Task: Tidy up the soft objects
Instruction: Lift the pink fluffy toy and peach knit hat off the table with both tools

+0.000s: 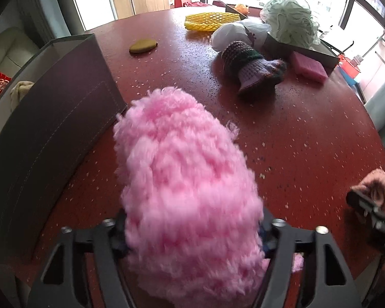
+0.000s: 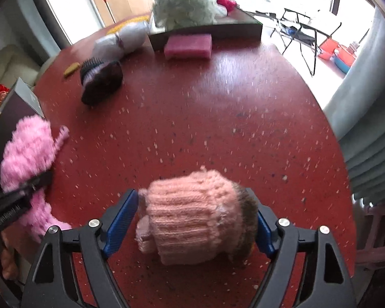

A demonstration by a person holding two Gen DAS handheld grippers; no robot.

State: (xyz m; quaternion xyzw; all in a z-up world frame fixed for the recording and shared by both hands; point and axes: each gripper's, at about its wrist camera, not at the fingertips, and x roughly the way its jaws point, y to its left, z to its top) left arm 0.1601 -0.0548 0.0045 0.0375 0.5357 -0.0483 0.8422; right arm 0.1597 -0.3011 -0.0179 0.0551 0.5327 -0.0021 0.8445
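Over the red table's near edge (image 1: 295, 133) both grippers tilt steeply downward. Left gripper (image 1: 192, 233) has its jaws spread wide around a fluffy pink bundle (image 1: 187, 179), which fills the gap and presses both sides; its fingers are mostly buried in the fluff. The bundle's long axis runs away from the camera, toward the grey box (image 1: 51, 133) at the table's left edge. Right gripper (image 2: 192, 220) stands wide too, with a peach knitted piece (image 2: 192, 213) between its blue pads (image 2: 120, 220); the left pad shows a gap, and the right contact is hard to make out. Its ribbing runs crosswise. Motion blur softens both.
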